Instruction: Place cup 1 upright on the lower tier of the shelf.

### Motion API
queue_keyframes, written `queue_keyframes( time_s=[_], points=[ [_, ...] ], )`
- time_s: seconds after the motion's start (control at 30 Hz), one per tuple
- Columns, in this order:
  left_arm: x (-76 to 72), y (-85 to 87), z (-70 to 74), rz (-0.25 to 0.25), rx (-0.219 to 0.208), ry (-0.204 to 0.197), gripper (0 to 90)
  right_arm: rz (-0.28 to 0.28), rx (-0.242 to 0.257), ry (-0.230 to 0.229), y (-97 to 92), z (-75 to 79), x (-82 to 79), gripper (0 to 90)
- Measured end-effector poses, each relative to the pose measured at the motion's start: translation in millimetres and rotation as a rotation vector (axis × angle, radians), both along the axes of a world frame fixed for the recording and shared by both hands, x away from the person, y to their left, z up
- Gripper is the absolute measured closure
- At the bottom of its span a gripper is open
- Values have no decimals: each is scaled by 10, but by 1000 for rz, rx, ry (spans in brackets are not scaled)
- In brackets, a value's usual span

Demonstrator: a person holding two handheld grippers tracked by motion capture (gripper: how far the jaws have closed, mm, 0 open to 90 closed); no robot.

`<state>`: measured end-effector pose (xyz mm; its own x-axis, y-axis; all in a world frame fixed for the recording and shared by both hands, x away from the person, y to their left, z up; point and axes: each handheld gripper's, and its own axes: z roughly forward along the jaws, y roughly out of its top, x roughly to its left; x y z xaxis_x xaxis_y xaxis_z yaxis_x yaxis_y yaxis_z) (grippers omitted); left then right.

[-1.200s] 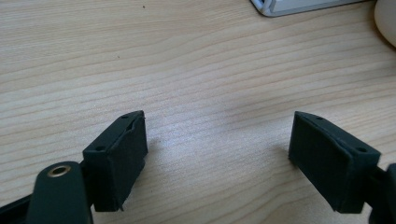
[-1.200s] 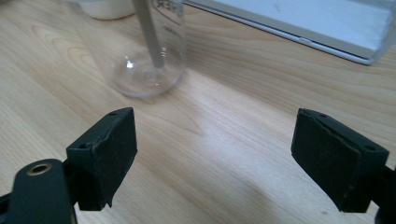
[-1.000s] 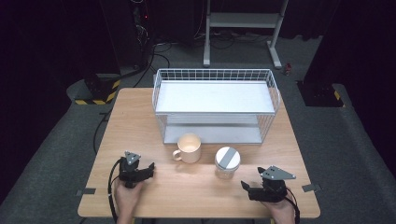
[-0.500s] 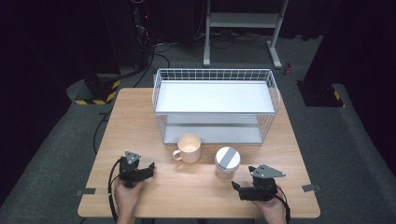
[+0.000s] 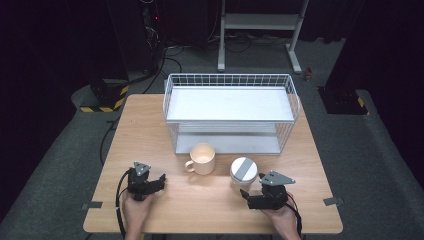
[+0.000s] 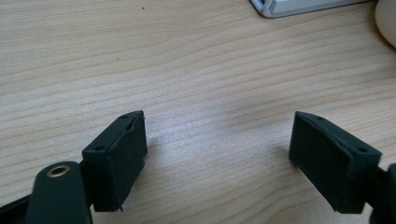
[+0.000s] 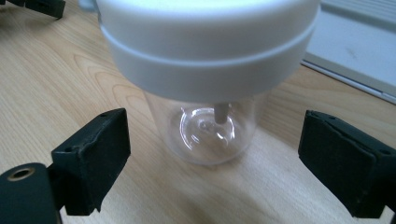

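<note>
- High view: right gripper (image 5: pixel 248 194) sits just short of the clear jar (image 5: pixel 243 172) with its white lid, near the front edge of the table (image 5: pixel 150 125). Jaws have just been opening; nothing is clamped. The step in hand looks like the approach for a grasp. Left gripper (image 5: pixel 159 182) rests on the wood well left of the mug (image 5: pixel 202 158), idle.
- Mug stands upright in front of the 2-tier wire rack (image 5: pixel 230 112); both shelves are bare. The mug's inside looks pale, and I can't tell if it holds anything.
- Left gripper view: jaws part open over bare wood, nothing between them.
- Right gripper view: jaws wide; the clear jar (image 7: pixel 205 84) is centred ahead, its glass body just beyond the pads. It looks empty apart from a small stem under the lid.
- Next move: push forward until the pads flank the glass below the lid, then close.
</note>
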<state>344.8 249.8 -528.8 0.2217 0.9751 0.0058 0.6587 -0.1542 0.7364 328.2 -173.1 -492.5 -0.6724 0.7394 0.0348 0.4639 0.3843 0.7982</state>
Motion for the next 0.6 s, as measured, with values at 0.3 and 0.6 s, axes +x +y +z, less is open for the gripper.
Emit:
queue_keyframes(
  time_s=[0.3,0.6],
  points=[
    [0,0,0,0,0,0,192,4,2,7,127,-45,81,88],
    [1,2,0,1,1,-2,197,-20,-2,8,209,-58,156,88]
  ],
)
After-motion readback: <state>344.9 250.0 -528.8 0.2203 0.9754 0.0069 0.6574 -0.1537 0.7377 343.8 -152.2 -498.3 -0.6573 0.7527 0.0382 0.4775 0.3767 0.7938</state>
